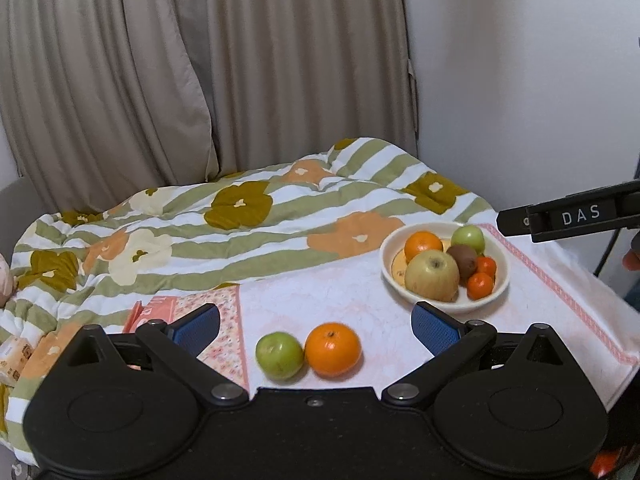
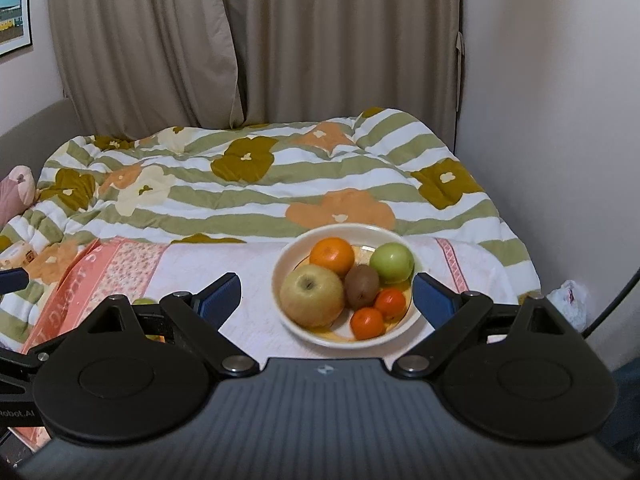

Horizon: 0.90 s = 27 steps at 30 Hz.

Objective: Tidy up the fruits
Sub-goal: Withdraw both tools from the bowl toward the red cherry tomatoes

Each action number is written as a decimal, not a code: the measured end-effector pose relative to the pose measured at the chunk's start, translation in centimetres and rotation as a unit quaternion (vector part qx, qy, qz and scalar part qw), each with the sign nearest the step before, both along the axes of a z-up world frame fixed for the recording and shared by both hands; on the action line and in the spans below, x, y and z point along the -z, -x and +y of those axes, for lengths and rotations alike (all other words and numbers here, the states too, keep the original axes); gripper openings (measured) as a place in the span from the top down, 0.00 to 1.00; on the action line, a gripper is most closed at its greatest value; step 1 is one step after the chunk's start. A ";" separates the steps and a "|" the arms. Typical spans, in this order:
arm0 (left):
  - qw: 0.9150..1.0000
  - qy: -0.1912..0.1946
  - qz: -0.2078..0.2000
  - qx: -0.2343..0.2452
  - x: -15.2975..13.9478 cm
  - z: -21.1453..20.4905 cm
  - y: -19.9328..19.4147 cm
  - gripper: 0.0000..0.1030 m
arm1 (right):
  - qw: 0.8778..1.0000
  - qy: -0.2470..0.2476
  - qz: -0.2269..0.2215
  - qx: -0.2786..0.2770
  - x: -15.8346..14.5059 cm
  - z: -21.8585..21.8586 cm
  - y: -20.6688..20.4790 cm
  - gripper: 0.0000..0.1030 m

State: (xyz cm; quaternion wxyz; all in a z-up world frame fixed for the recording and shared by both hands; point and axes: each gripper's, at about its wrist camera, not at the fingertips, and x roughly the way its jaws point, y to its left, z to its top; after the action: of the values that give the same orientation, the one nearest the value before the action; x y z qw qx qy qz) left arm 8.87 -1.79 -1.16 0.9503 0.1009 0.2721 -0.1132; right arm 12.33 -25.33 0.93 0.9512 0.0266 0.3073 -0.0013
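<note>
A cream bowl [image 1: 500, 280] [image 2: 280, 276] on a pink-white cloth holds an orange [image 2: 332, 255], a yellow apple [image 2: 312, 295], a kiwi [image 2: 362, 285], a green apple [image 2: 392, 262] and two mandarins [image 2: 378, 312]. A loose green apple [image 1: 279, 355] and a loose orange [image 1: 333, 349] lie side by side on the cloth in front of my left gripper [image 1: 316, 322], which is open and empty just above them. My right gripper [image 2: 326, 294] is open and empty, its fingers either side of the bowl. The right gripper's body also shows at the right of the left wrist view [image 1: 568, 216].
A striped floral quilt [image 1: 240, 216] covers the bed behind the cloth. Beige curtains [image 2: 256, 40] hang behind it, with a white wall at right. A pink printed towel [image 2: 80, 288] lies at left. A white bag [image 2: 570, 304] sits past the cloth's right edge.
</note>
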 end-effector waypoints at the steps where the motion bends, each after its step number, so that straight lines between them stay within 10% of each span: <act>1: 1.000 0.000 0.001 0.003 0.2 0.3 0.2 0.00 | 1.000 0.000 0.001 0.001 0.2 0.4 0.5 0.00; 19: 0.994 0.003 0.074 0.080 9.5 3.3 3.2 0.03 | 0.999 -0.005 0.052 0.001 10.0 5.4 4.4 0.00; 27: 0.988 -0.001 0.114 0.101 13.0 2.6 3.1 0.28 | 0.998 -0.001 0.064 -0.005 12.9 6.5 4.1 0.00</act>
State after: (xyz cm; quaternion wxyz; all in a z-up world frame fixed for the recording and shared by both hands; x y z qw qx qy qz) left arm 5.80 0.82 -14.21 0.8968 0.1148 0.3669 -0.2192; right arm 8.26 -18.84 -11.93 0.9296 0.0261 0.3675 0.0018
